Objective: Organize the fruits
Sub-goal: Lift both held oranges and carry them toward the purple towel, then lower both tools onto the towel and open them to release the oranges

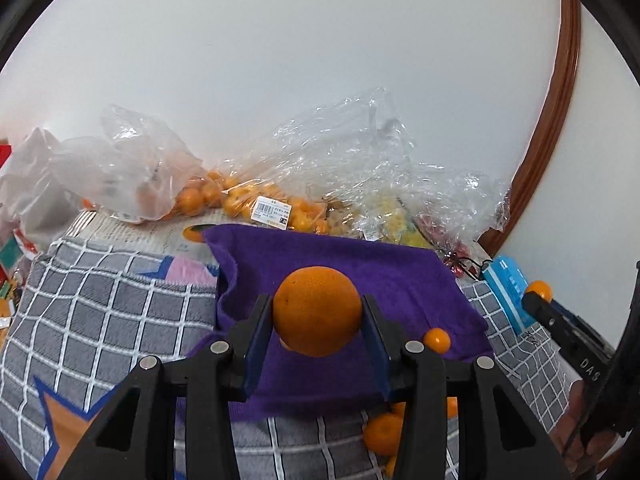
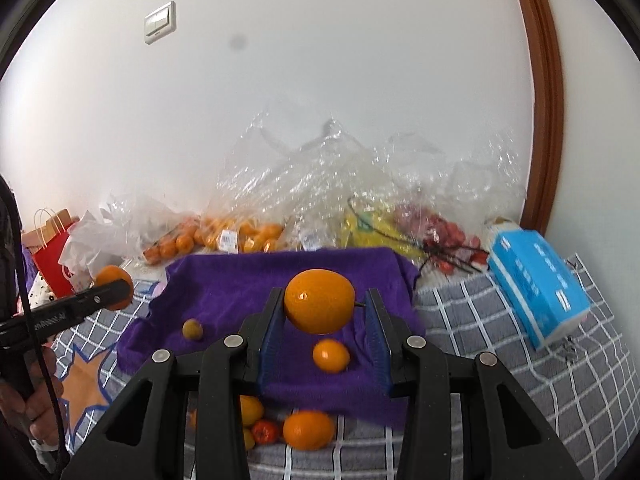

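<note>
Left gripper [image 1: 317,316] clamps an orange [image 1: 316,310]; right gripper [image 2: 323,314] clamps another orange [image 2: 320,300]. Only the right view shows a wall switch [image 2: 160,22]. Bag label [image 1: 272,211]: unreadable.

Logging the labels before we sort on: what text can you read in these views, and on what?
"DAS": right gripper's black arm, rest cut off.
"7.2", last digit cut off: price sticker on the orange bag.
Blue tissue pack: print too blurred.
Left gripper's arm: lettering blurred.

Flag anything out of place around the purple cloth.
Several oranges lie off the purple cloth, scattered on the grey checked blanket at its near edge. One small greenish-brown fruit looks discoloured beside the bright ones.
</note>
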### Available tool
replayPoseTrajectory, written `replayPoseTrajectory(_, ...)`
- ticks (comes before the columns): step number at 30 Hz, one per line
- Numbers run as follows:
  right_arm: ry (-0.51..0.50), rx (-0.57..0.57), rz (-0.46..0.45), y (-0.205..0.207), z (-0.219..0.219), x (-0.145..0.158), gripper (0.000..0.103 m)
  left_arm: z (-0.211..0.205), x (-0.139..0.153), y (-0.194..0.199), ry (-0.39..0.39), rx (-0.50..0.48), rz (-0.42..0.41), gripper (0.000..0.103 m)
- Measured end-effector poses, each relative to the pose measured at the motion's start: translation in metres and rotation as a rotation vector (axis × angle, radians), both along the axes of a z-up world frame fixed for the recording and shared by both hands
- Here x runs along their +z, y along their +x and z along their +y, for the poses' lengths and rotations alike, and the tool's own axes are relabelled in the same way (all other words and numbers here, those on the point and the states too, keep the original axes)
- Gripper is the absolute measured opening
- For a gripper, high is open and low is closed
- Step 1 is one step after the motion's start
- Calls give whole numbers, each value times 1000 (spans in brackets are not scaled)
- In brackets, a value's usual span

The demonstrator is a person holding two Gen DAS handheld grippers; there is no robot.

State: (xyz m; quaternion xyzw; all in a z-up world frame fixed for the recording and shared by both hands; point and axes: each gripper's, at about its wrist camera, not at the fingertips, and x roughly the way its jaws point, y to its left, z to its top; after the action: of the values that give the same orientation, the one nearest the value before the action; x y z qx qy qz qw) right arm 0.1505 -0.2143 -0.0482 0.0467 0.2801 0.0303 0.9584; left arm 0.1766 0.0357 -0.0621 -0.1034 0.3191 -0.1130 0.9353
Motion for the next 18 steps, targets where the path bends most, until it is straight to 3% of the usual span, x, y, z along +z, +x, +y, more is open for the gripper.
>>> replayPoseTrajectory(4, -3, -7, -1, 13, -5, -9, 39, 5, -10, 16, -2, 18, 4, 42)
replayPoseTrajectory(10, 25, -22, 90, 33, -13, -44, 39, 17, -30, 28, 2, 45, 25, 42)
replayPoseTrajectory(18, 13, -26, 153, 39, -20, -68, 39, 27, -49, 30, -34, 51, 53, 42)
